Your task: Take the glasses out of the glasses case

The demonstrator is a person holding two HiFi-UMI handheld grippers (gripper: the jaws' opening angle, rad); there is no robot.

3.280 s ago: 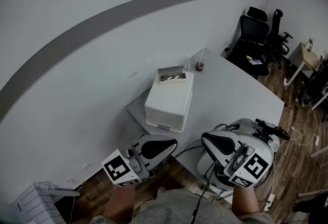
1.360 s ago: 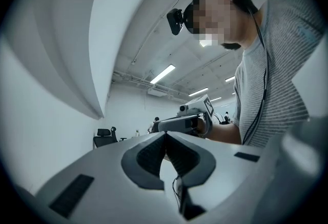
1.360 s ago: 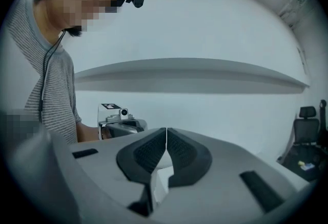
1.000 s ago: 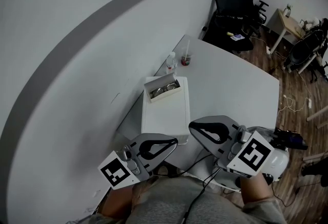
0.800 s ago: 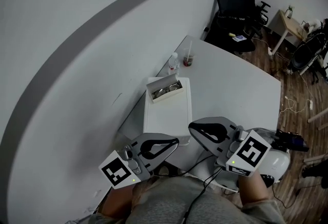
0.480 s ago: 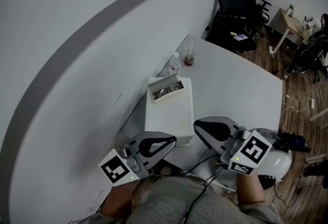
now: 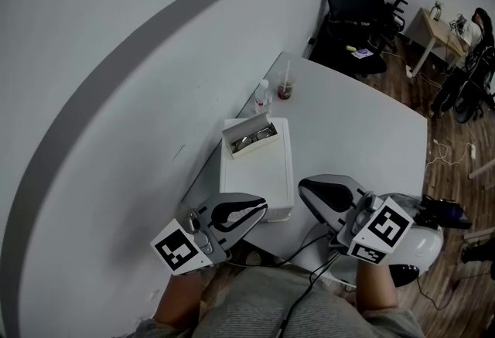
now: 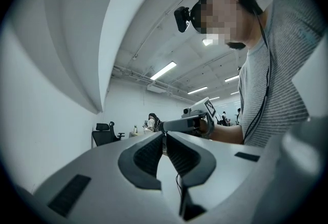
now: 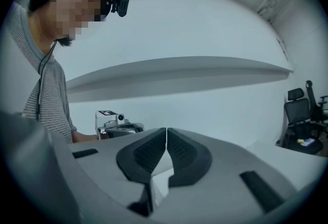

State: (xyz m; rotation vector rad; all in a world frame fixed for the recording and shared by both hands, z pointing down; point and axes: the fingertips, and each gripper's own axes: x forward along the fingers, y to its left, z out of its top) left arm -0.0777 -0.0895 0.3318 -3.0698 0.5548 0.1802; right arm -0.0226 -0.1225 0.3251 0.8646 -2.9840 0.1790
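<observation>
No words, brands or numbers are showing legibly anywhere. The only sign-like marks are black-and-white square patterns, sitting on the marker cube (image 7: 179, 250) of the left claw (image 7: 264, 206) and on the one of the right claw (image 7: 302, 185); they are carrying no letters.

Probably an office, swivel chairs (image 7: 349, 13), white desk (image 7: 356, 128)
</observation>
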